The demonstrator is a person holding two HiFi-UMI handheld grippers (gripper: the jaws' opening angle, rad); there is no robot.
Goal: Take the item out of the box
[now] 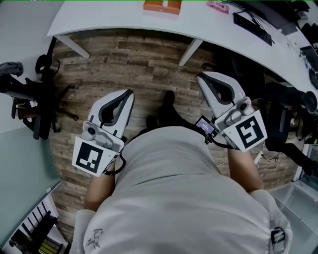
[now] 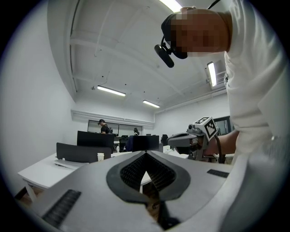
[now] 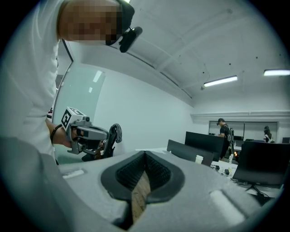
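Facing the white table (image 1: 114,17), with left gripper (image 1: 128,93) and right gripper (image 1: 201,77) both clamped shut, empty. Likely the box (image 1: 162,6): orange, on the table's far side. No item in sight; presumably light, best pinched by a firm edge.

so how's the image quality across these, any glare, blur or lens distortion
Head view: flat, dimmish light with no glare, and the wood floor looks crisp. Left gripper view: heavy fisheye inside a black rim, the ceiling strip lights glaring white, the left claw close up and soft. Right gripper view: the same fisheye and dark corners, with one bright strip light and the room behind fairly sharp.
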